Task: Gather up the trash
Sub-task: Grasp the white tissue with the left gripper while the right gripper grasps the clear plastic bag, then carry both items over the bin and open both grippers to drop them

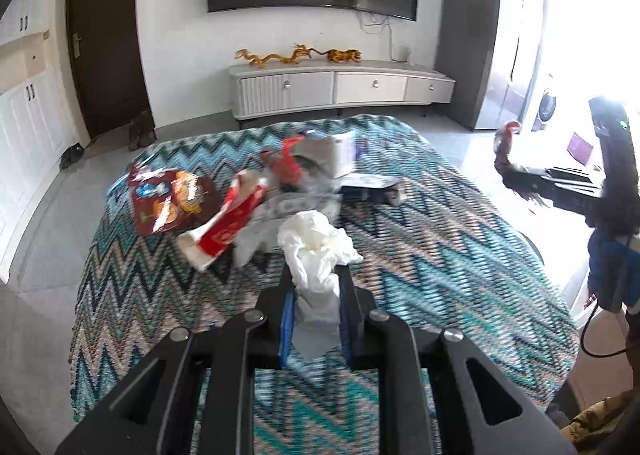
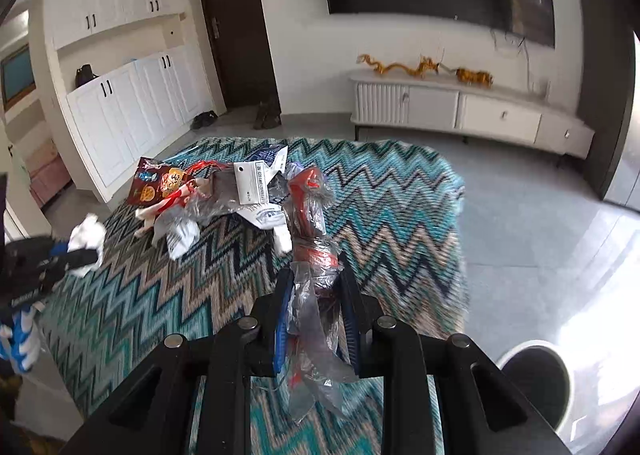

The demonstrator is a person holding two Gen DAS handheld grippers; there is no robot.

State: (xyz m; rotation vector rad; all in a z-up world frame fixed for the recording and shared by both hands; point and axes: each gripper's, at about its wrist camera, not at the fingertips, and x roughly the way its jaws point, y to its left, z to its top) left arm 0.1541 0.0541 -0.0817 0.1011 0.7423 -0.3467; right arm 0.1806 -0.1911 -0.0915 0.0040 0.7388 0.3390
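Observation:
My left gripper (image 1: 316,275) is shut on a crumpled white tissue (image 1: 316,243) and holds it above the zigzag-patterned table cover (image 1: 440,255). It also shows at the left edge of the right wrist view (image 2: 76,255). My right gripper (image 2: 316,279) is shut on a clear plastic wrapper with red print (image 2: 310,215), lifted over the cover; it shows at the right in the left wrist view (image 1: 508,163). A pile of trash lies on the cover: a brown snack bag (image 1: 172,199), a red and white wrapper (image 1: 228,223), clear plastic and paper packaging (image 1: 340,155).
A round white bin with a dark inside (image 2: 536,387) stands on the floor at the lower right. A white TV cabinet (image 1: 340,89) with golden dragon figures (image 1: 296,55) lines the far wall. A dark door (image 1: 106,39) and white cupboards (image 2: 128,111) are at the left.

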